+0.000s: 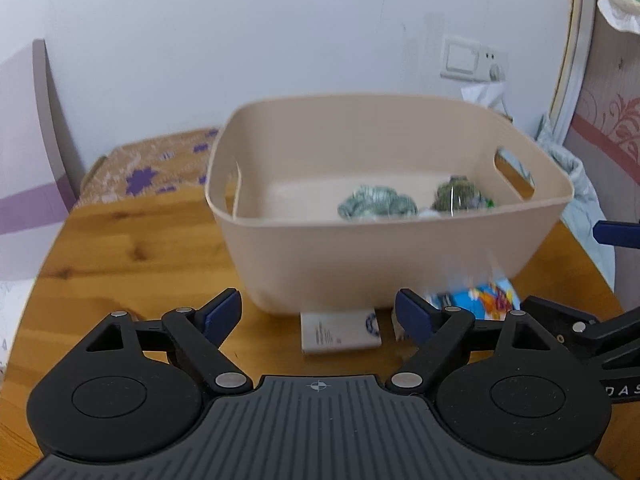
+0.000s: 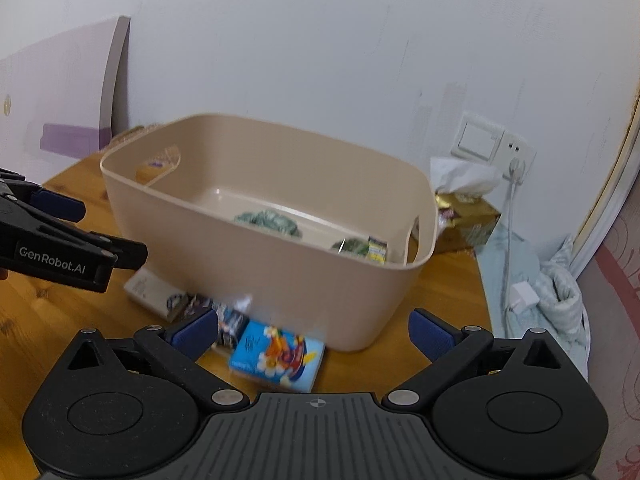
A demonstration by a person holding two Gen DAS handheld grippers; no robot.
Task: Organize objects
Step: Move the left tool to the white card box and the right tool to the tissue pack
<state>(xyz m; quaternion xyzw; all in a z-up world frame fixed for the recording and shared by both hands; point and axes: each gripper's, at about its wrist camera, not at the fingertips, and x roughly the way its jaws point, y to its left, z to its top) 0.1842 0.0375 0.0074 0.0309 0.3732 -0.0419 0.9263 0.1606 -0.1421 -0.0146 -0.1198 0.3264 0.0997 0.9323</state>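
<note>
Left wrist view: your left gripper is spread wide, holding nothing. One beige bin stands just ahead of the tips on the wooden table. Inside it, ahead and to the right: two greenish bundles. One white card box lies between the fingers, just under the bin's near wall. One blue packet sits past the right fingertip, blurred. Risk: closing on the flat box may only scrape the table, or the tips may bump the bin and shove it away.

Right wrist view: your right gripper is also spread, empty. The blue packet lies between the fingers, nearer the left one, touching a small dark wrapped item; the white card box lies further left. Count three loose items outside the bin. Risk: pinching may catch the dark item too, or collide with the other gripper close on the left.
</note>
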